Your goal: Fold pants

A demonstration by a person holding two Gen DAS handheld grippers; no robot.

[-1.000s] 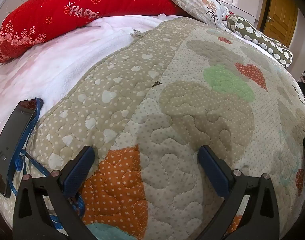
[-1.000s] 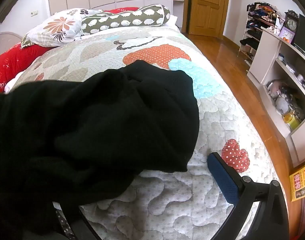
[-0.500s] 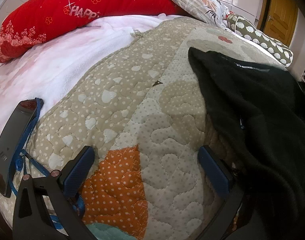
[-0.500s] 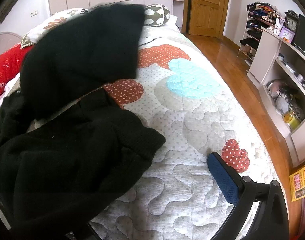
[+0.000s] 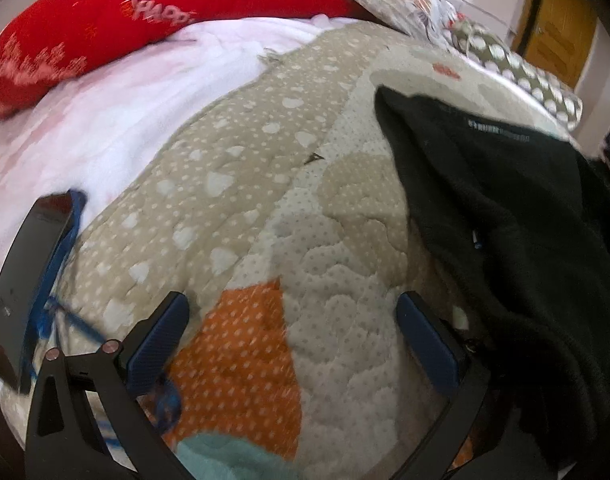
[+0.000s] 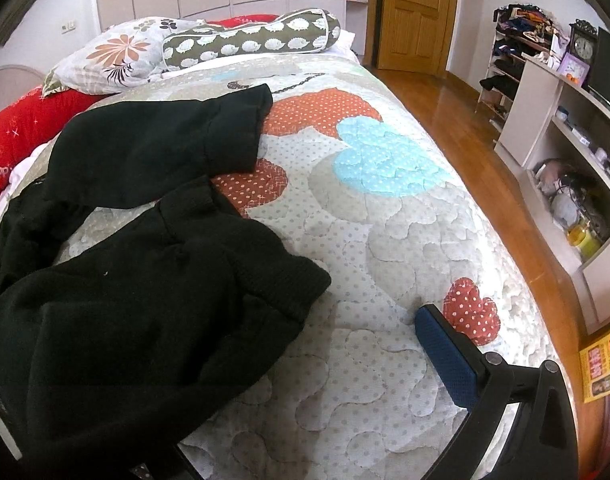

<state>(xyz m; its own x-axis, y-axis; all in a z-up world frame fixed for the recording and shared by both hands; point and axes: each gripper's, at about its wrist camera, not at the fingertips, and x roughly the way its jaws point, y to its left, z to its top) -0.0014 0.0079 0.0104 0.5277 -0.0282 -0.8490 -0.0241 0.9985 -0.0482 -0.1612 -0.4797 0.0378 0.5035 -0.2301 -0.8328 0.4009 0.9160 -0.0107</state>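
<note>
The black pants (image 6: 145, 300) lie crumpled across the quilted bed (image 6: 385, 240), with one leg (image 6: 165, 152) stretched toward the pillows and the other bunched in front. My right gripper (image 6: 305, 316) is open. Only its right finger (image 6: 445, 360) shows, and the pants cover the left one. In the left wrist view the pants (image 5: 525, 240) fill the right side, with a waistband label visible. My left gripper (image 5: 291, 304) hovers open over the bare quilt (image 5: 265, 200). Its right finger (image 5: 425, 340) is next to the cloth's edge, and nothing is between the fingers.
A red pillow (image 5: 105, 20), a floral pillow (image 6: 113, 56) and a spotted bolster (image 6: 249, 40) line the head of the bed. A dark phone on a blue lanyard (image 5: 29, 260) lies at the left. Wooden floor (image 6: 465, 120) and shelves (image 6: 565, 140) run along the bed's right edge.
The pants swung out from in front of the right camera and landed spread on the bed. The leg that was airborne half a second ago now lies flat. The left gripper shifted slightly.
</note>
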